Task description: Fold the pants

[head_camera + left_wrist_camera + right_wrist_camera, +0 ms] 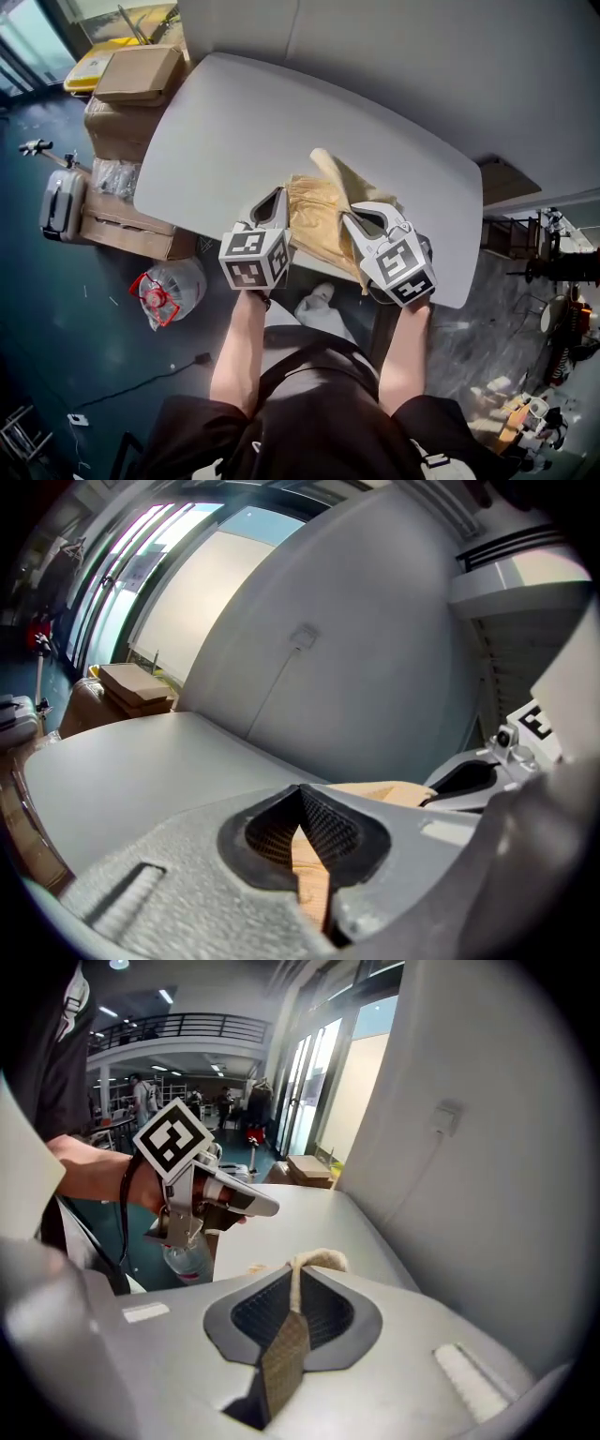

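Note:
The tan pants [323, 214] lie bunched near the front edge of the white table [225, 131], with one part reaching toward the middle. My left gripper [279, 194] is at the heap's left side, shut on a fold of the fabric. In the left gripper view the tan cloth [309, 860] runs between the closed jaws of the left gripper [300, 791]. My right gripper [348, 218] is at the heap's right side, shut on cloth too. In the right gripper view a strip of the pants [289, 1340] is pinched in the right gripper [296, 1271], and the left gripper [251, 1206] shows beyond it.
Cardboard boxes [131, 84] are stacked by the table's left end, with a grey suitcase [62, 202] and a large plastic bottle [171, 291] on the dark floor. A white wall [422, 56] backs the table. Clutter lies on the floor at right [553, 262].

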A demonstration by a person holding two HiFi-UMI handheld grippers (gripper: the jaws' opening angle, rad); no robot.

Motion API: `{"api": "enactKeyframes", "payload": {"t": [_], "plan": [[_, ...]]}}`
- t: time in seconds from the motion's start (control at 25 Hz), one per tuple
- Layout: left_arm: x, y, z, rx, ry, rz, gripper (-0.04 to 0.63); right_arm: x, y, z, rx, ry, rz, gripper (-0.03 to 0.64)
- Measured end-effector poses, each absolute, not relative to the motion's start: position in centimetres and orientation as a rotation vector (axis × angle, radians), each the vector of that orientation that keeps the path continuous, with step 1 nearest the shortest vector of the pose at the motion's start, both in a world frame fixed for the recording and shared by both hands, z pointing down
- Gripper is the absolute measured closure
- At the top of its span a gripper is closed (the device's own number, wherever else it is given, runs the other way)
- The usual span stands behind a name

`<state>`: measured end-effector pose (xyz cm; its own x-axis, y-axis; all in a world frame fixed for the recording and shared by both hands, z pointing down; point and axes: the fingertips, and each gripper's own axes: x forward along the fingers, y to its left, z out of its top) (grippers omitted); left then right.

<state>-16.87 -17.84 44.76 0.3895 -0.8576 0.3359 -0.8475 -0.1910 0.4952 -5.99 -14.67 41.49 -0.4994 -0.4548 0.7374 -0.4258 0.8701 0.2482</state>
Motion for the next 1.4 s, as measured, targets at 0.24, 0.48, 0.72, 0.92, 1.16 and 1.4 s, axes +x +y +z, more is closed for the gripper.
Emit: {"api": "enactKeyframes", "payload": {"t": [0.24,0.48,0.72,0.92,1.16,1.4], "plan": [[-21.4,-15.9,47.1,1.948,-1.522,0.047,0.592,-13.9,-12.6,52.3,0.401,-2.168,0.191,0.583],[-23.8,-14.3,49.5,1.903,-1.541,0.116,0.592,-17.1,-9.5,60.1,0.313,-2.089,0.348,0.580],[-22.8,-13.9,49.9,1.945,-1.498,0.164,0.592,-18.0,-9.5,62.4,0.429,-2.191,0.566,0.523],[-21.3,-14.3,49.1,1.996,-1.450,0.162,0.592,-17.5,-10.0,57.9,0.535,-2.429,0.890,0.428],[-17.7,-15.1,46.9,2.104,-1.350,0.125,0.592,-11.4,-12.8,50.4,0.858,-2.572,0.791,0.462],[-13.9,-15.3,42.7,2.244,-1.262,0.062,0.592,-6.3,-13.5,42.0,1.172,-2.604,0.478,0.514]]}}
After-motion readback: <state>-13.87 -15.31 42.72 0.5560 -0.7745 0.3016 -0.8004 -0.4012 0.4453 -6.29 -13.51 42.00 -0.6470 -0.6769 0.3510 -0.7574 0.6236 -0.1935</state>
